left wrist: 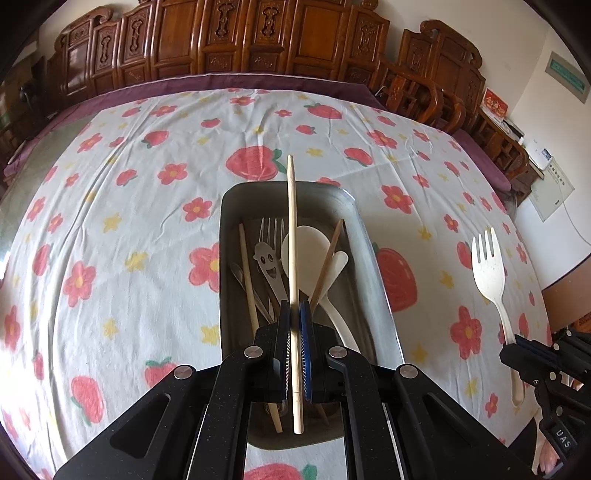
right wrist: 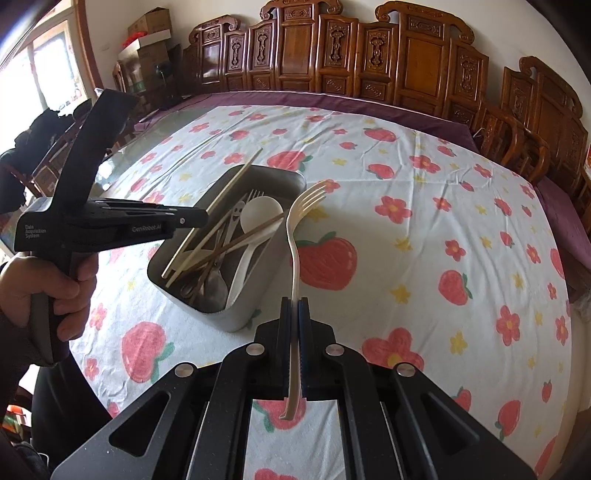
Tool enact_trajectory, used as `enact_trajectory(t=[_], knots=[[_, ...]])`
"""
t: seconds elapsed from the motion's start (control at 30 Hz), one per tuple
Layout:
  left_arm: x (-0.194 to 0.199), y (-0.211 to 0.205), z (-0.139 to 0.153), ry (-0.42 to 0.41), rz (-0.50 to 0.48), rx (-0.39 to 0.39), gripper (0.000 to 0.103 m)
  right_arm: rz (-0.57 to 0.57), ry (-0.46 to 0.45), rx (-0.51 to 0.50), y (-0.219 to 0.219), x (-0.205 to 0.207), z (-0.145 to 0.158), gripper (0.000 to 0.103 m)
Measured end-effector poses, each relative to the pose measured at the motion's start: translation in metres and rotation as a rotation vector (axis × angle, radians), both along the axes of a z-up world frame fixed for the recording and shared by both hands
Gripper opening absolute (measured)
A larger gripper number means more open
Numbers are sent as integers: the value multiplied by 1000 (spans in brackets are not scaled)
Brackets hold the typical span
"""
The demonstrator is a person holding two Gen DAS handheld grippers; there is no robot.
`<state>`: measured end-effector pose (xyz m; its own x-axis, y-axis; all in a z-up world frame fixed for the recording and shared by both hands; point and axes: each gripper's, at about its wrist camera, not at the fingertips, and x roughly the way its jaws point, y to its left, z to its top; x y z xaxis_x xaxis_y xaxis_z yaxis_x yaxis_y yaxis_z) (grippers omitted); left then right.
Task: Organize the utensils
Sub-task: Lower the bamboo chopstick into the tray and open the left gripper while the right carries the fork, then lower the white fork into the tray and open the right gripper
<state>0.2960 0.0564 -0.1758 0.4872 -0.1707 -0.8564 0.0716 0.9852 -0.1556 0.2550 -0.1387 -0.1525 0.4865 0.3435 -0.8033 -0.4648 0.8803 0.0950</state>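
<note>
Several utensils are already laid in the metal tray (left wrist: 373, 236); a chopstick (left wrist: 292, 236) is clamped above it by the left gripper (left wrist: 294, 314), a cream fork (right wrist: 295, 251) beside it by the right gripper (right wrist: 294, 306).

1. A white tablecloth (left wrist: 122, 229) printed with red strawberries, red flowers and small yellow stars covers the table, lightly creased.
2. A purple underlayer (right wrist: 424, 118) shows past the cloth's far edge.
3. Carved dark-wood chairs (right wrist: 417, 62) line the far side, backs to a pale wall.
4. Cardboard boxes (right wrist: 149, 35) are stacked in the left corner.
</note>
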Motion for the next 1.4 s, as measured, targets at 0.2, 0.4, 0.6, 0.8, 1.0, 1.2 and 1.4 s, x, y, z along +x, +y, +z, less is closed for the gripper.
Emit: enact_trajectory(t=[0.2,0.4,0.6,0.8,1.0,1.2,1.4], knots=[[-5,11,2,-6,13,0,5,19,5,6,15,10,-2,5],[-15,37,11,-26,41,24,6,47,15,31,41,25,-5,5],[-21,64,20,-44,75,38,6,77,25,57,73,44,-7,5],[-27,82,28,-61,98,52,6,101,52,58,108,67,-14,5],[-32,88,33,-75,102,58,6,103,86,45,128,82,-29,5],[-35,91,35,-80,104,53,6,102,139,74,138,93,-39,5],[-38,93,37,-81,106,55,6,106,147,90,142,92,-41,5]])
